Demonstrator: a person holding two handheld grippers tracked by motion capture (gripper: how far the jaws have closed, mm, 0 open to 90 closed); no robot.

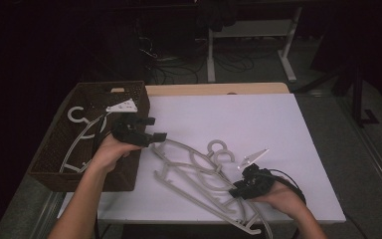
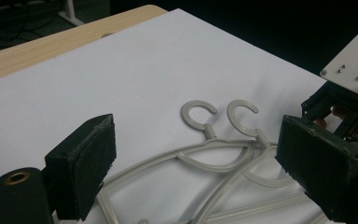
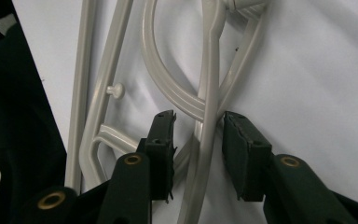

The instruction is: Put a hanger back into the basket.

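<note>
We hold the right gripper (image 3: 198,140), jaws narrowed but not yet clamped, astride a bar of the overlapping hangers (image 1: 199,174) on the white table (image 1: 278,129). The left gripper (image 1: 155,135) hovers wide open beside the basket (image 1: 54,149). Closing now may pinch two crossed bars, so both hangers lift tangled.

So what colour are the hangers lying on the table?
The hangers are pale grey-beige plastic, one plain colour; the left gripper view shows them best.
</note>
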